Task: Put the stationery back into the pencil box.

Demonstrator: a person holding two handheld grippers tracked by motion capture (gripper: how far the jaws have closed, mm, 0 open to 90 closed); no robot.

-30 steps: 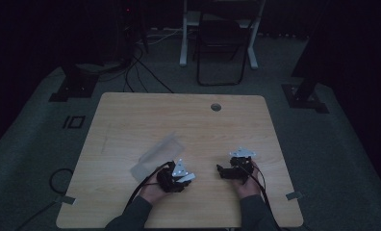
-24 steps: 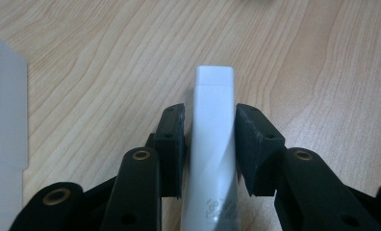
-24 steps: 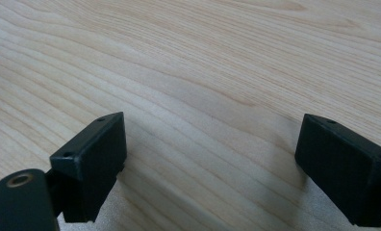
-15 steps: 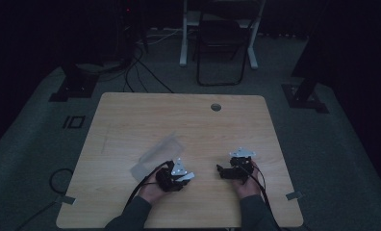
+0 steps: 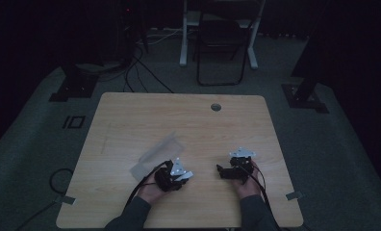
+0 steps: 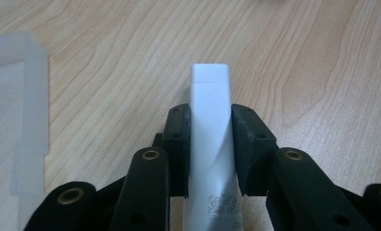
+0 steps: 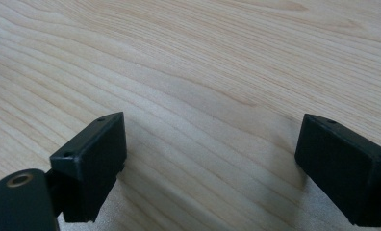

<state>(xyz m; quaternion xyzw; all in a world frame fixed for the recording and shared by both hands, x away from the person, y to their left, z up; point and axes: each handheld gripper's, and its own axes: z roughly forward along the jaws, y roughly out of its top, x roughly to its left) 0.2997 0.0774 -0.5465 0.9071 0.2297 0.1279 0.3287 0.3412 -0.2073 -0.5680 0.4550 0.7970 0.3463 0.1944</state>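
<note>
Wooden table (image 5: 145, 115): rectangular with rounded corners, a round cable hole (image 5: 216, 107) near the far edge. The far half of the top lies open; both grippers work in the near half, well in from the left and right edges and short of the near edge. Dark floor surrounds the table, with cables (image 5: 145, 67) and a chair frame (image 5: 221, 48) beyond the far edge.

Left gripper (image 6: 210, 120): jaws pressed against the two sides of a white flat stick-shaped object (image 6: 209, 91), which runs up between the pads and projects past them. Its long axis follows the jaws, with the squared-off end pointing away from the hand over bare wood. In the high view the left gripper (image 5: 175, 174) sits near the table's middle line, and the object's tip shows at its right side.

Writing: small grey print on the object's lower part, too small and partly cut off to read.

A translucent plastic piece (image 5: 157, 155) lies flat just beside the left gripper, on its far left; its frosted edge (image 6: 20, 110) appears at the left of the left gripper view.

Right gripper (image 7: 210, 159): jaws spread wide, bare wood grain between them. In the high view it (image 5: 223, 171) is apart from the left gripper, with clear tabletop between them.
</note>
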